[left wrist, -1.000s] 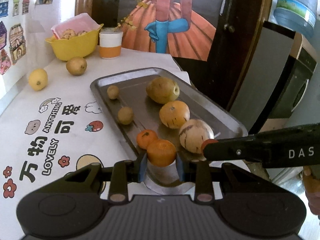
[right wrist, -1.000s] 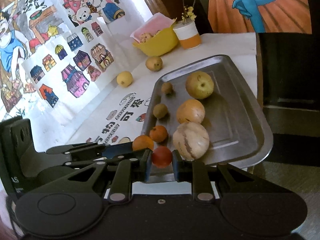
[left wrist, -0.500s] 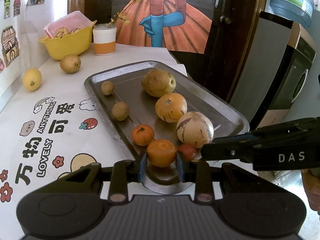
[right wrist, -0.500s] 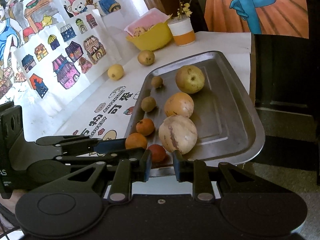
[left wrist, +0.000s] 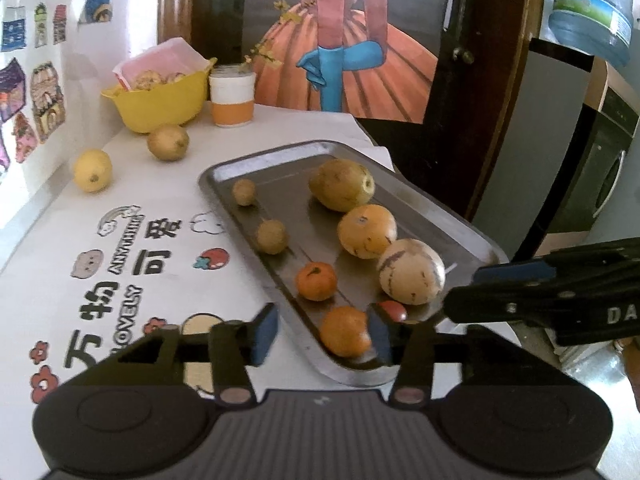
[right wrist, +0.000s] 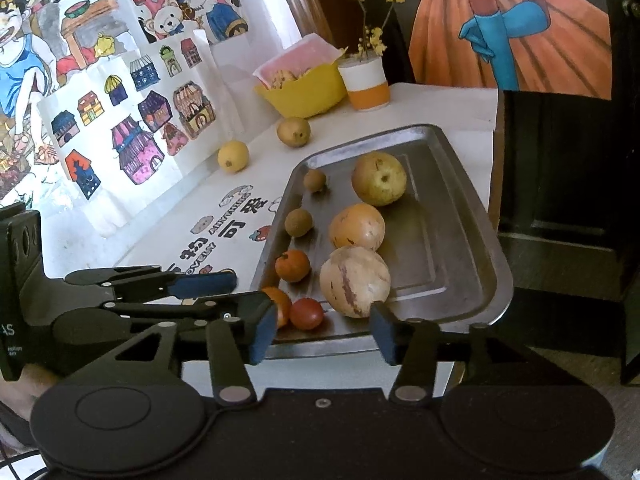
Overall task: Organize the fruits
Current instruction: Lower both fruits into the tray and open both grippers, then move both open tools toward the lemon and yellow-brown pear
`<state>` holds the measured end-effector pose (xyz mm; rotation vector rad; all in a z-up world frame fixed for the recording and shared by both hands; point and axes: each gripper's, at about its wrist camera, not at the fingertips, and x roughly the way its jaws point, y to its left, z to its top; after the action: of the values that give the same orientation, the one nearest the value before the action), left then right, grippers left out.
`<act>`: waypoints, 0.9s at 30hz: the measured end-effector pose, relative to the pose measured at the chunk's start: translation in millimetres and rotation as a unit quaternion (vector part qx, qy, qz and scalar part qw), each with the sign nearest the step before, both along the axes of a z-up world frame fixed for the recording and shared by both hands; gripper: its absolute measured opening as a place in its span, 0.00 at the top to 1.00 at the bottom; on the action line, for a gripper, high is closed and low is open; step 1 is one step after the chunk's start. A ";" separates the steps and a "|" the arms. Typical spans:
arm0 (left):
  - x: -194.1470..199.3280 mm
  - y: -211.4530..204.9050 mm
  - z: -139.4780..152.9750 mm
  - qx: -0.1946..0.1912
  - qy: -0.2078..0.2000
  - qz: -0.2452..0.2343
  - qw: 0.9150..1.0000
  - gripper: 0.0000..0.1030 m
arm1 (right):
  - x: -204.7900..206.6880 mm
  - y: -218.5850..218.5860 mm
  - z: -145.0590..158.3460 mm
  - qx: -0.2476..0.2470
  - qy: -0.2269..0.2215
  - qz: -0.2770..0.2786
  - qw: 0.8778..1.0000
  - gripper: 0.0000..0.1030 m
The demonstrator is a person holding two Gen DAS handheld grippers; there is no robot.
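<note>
A: Tray (left wrist: 460,226): dull steel, rounded corners, raised rim, smudged floor. It sits at the right edge of a white printed cloth (left wrist: 132,256), its near corner past the table edge.

B: Contents?

A: Two rows. Left row, far to near: two small rough brown balls (left wrist: 244,192) (left wrist: 272,236), a glossy tangerine (left wrist: 316,281) with a green stem scar, and a larger orange (left wrist: 345,331) at the near rim. Right row: a speckled yellow-green pear (left wrist: 342,185), an orange-yellow melon (left wrist: 367,231) with faint streaks, and a pale cream melon (left wrist: 412,271) with purple stripes. A small smooth red tomato (right wrist: 306,313) lies between the orange and the striped melon.

B: Off the tray?

A: A lemon (left wrist: 93,171) and a brownish pear (left wrist: 168,142) on the cloth, well apart from the tray. Behind them, a yellow plastic bowl (left wrist: 160,108) lined with pink paper and a white-and-orange cup (left wrist: 232,98) with twigs.

B: Left gripper (left wrist: 320,334)?

A: Low at the near rim, pointing along the tray. Spread wide, blue pads. The orange sits loose between its fingers, near the right pad; contact can't be confirmed.

B: Right gripper (right wrist: 322,336)?

A: Also spread wide, gripping nothing. Level at the near corner, with the tomato just ahead of the gap and the striped melon close by the right fingertip. The two grippers cross at that corner.
</note>
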<state>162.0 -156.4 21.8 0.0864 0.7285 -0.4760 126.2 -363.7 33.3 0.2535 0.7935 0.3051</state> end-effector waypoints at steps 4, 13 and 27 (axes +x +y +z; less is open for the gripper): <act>-3.5 11.4 4.7 -0.003 -0.004 0.013 1.000 0.16 | -5.6 2.6 4.8 0.002 -0.004 0.002 1.000 0.18; -23.8 48.7 13.8 0.036 -0.026 0.033 0.998 0.01 | -22.7 27.4 13.1 -0.023 0.011 0.030 0.999 0.01; -46.3 147.0 36.5 0.015 -0.009 0.122 0.992 0.01 | -35.7 96.7 23.8 -0.089 0.015 0.082 0.993 0.01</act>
<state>115.7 -9.4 58.3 0.0301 0.7171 -0.2308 90.5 -267.0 57.1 0.0264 0.8681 0.3828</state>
